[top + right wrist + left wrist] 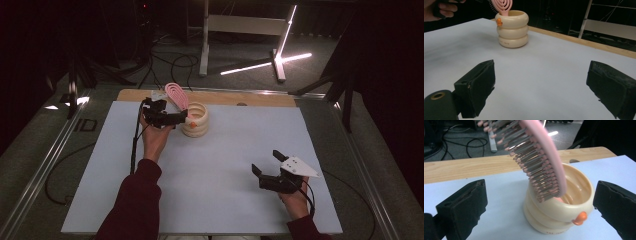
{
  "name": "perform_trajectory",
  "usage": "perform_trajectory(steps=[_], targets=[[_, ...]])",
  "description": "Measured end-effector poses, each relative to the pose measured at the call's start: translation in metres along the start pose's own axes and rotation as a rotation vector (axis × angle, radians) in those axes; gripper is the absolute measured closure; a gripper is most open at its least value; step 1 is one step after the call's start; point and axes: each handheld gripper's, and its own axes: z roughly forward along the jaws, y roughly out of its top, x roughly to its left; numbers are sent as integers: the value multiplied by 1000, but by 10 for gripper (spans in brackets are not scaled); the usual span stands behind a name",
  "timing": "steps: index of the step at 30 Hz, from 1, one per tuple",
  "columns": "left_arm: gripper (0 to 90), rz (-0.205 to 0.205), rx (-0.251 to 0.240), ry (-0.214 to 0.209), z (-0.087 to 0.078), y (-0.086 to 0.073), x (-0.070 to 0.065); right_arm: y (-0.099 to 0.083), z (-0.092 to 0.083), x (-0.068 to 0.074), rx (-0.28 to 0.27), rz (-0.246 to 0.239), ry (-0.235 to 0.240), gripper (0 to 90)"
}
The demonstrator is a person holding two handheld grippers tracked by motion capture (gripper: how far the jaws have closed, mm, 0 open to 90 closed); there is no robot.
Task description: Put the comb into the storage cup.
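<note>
Where ridged cup [554,215], bristly brush [541,167]

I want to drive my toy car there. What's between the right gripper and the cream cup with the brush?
Nothing: bare white mat runs from the right gripper to the cream cup, as the right gripper view shows.

glossy plastic cup [556,212]; matt pink hairbrush [541,157]

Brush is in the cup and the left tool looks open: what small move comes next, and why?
Probably draw the left tool straight back from the cup. The pink brush already stands handle-down inside the cup, leaning on its rim, and the tool's jaws stand wide on either side of the cup, touching nothing. Pulling straight back should keep them from knocking the leaning brush. The right tool rests open, well away.
</note>
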Motion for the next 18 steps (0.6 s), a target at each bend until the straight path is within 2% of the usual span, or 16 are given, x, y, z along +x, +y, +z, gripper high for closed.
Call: perform_trajectory(steps=[10,18], targets=[[0,29,-48,-68,-25,1,3,1,0,1,0,-2,1,87],[0,85,-64,-103,-50,-11,8,1,0,2,1,-3,3,87]])
